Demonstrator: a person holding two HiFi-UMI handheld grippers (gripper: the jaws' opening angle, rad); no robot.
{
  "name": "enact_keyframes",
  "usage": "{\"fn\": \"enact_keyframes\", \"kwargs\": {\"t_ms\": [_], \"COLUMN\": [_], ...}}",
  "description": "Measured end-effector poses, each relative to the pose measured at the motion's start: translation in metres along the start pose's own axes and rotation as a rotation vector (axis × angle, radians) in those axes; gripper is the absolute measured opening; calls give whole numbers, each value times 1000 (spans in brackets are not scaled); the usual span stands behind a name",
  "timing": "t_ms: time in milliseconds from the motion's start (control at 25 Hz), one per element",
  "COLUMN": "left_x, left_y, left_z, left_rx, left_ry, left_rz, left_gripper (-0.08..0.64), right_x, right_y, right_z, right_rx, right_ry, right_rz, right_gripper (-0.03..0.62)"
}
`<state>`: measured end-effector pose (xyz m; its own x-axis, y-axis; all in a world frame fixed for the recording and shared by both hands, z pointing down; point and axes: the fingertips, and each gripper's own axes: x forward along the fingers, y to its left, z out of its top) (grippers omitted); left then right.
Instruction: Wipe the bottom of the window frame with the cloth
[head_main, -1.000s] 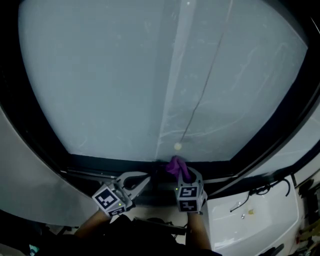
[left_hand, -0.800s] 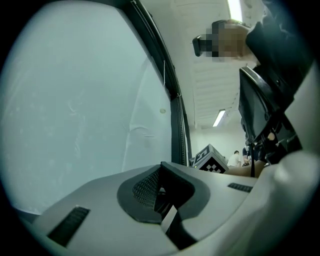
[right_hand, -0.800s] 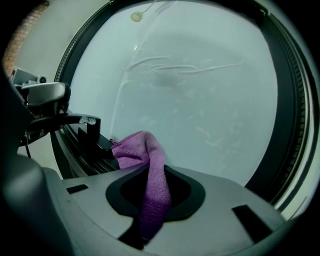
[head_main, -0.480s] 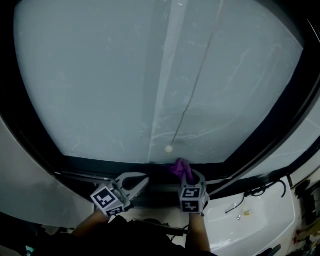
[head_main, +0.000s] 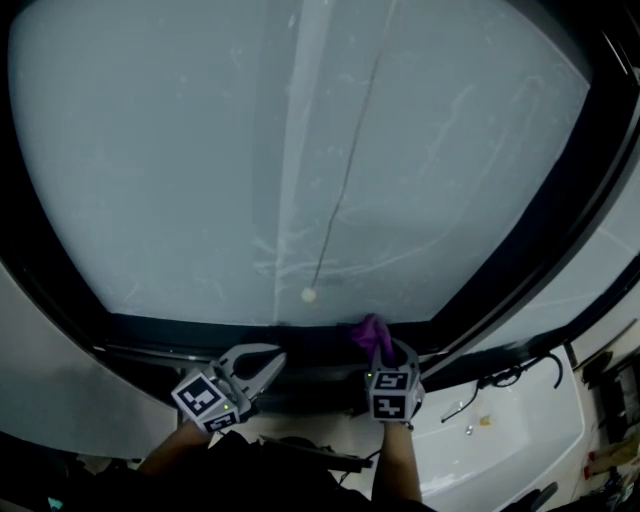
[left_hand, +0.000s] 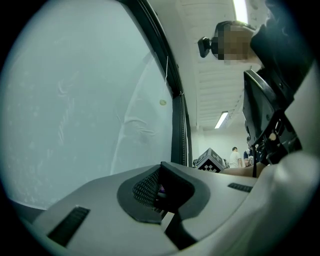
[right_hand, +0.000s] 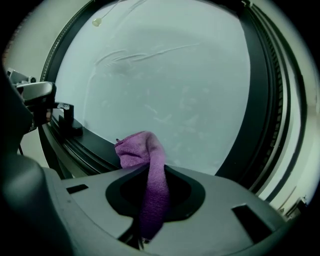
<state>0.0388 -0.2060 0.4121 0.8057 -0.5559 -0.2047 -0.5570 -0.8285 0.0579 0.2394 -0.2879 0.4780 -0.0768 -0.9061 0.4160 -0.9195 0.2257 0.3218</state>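
A purple cloth (head_main: 372, 333) rests against the dark bottom rail of the window frame (head_main: 200, 330), just right of the blind cord's bead (head_main: 308, 295). My right gripper (head_main: 384, 351) is shut on the cloth. In the right gripper view the cloth (right_hand: 145, 150) rises out of the right gripper (right_hand: 151, 197) and folds over toward the bottom rail (right_hand: 85, 142). My left gripper (head_main: 270, 362) hovers below the rail to the left, its jaws together with nothing held. The left gripper view shows the left gripper (left_hand: 162, 192) pointing along the glass.
Frosted glass (head_main: 300, 150) fills the window. A white ledge (head_main: 500, 440) with a black cable (head_main: 515, 378) lies at the lower right. A grey panel (head_main: 60, 370) stands at the left. A small black fitting (right_hand: 67, 117) sits on the rail left of the cloth.
My right gripper has slid the cloth to the right along the bottom rail, away from the cord bead. The left gripper has drifted right a little too.
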Motion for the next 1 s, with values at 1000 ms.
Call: {"fn": "enact_keyframes", "kwargs": {"t_ms": [1000], "left_x": [-1], "left_y": [-1], "left_z": [2], "left_rx": [-48], "left_ry": [-26], "left_rz": [-39], "left_gripper": [-8], "right_x": [6], "right_y": [-78], "right_z": [-27], "right_rx": [66], "right_ry": [40], "right_rz": [-154], "right_gripper": [67]}}
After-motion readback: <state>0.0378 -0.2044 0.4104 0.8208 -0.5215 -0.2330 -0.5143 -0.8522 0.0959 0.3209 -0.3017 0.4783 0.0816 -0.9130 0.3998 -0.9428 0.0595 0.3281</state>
